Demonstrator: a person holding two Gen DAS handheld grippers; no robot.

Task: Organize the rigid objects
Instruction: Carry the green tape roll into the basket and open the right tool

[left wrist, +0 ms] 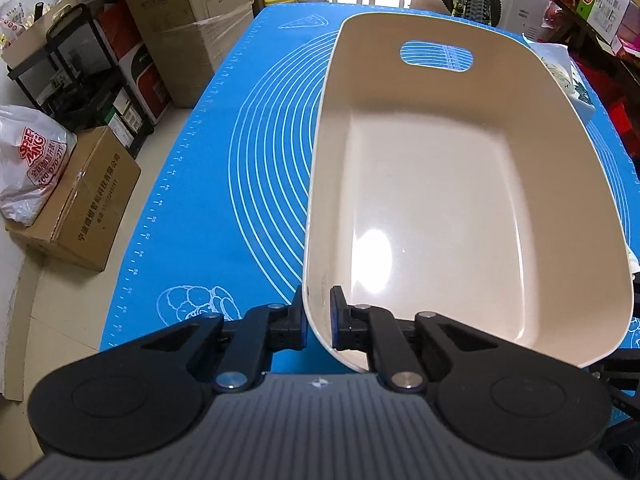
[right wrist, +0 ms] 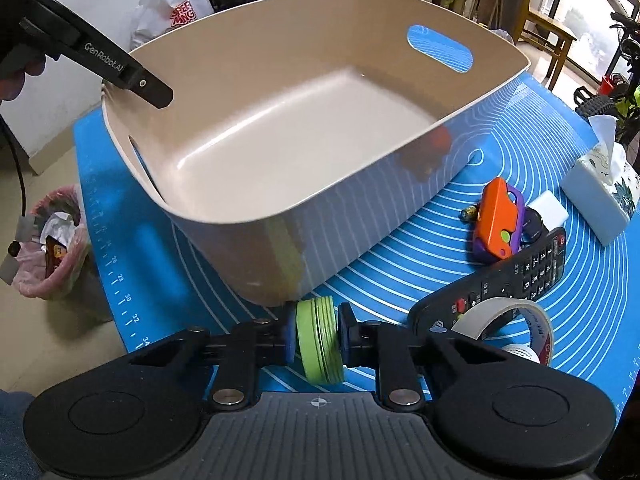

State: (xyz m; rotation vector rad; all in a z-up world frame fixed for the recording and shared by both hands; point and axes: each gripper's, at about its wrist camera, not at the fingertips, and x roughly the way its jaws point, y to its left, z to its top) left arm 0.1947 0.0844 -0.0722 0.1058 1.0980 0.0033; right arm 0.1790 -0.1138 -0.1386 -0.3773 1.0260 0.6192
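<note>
A cream plastic bin [left wrist: 460, 184] with handle cutouts stands on the blue mat [left wrist: 240, 160]. My left gripper [left wrist: 318, 318] is shut on the bin's near rim, one pad outside the wall and one inside. In the right wrist view the same bin [right wrist: 280, 152] is seen with nothing inside it, and the left gripper's finger [right wrist: 136, 80] sits on its far-left rim. My right gripper [right wrist: 318, 340] is shut on a green round roll [right wrist: 320, 344] just in front of the bin's near corner, low over the mat [right wrist: 520, 320].
To the right of the bin lie an orange and purple toy [right wrist: 498, 220], a small battery [right wrist: 470, 213], a white block [right wrist: 552, 208], a black remote [right wrist: 512, 276], a tape roll [right wrist: 508, 328] and a tissue box [right wrist: 600, 196]. A lined waste bin [right wrist: 52, 244] stands on the floor at left. Cardboard boxes [left wrist: 80, 208] crowd the floor left of the table.
</note>
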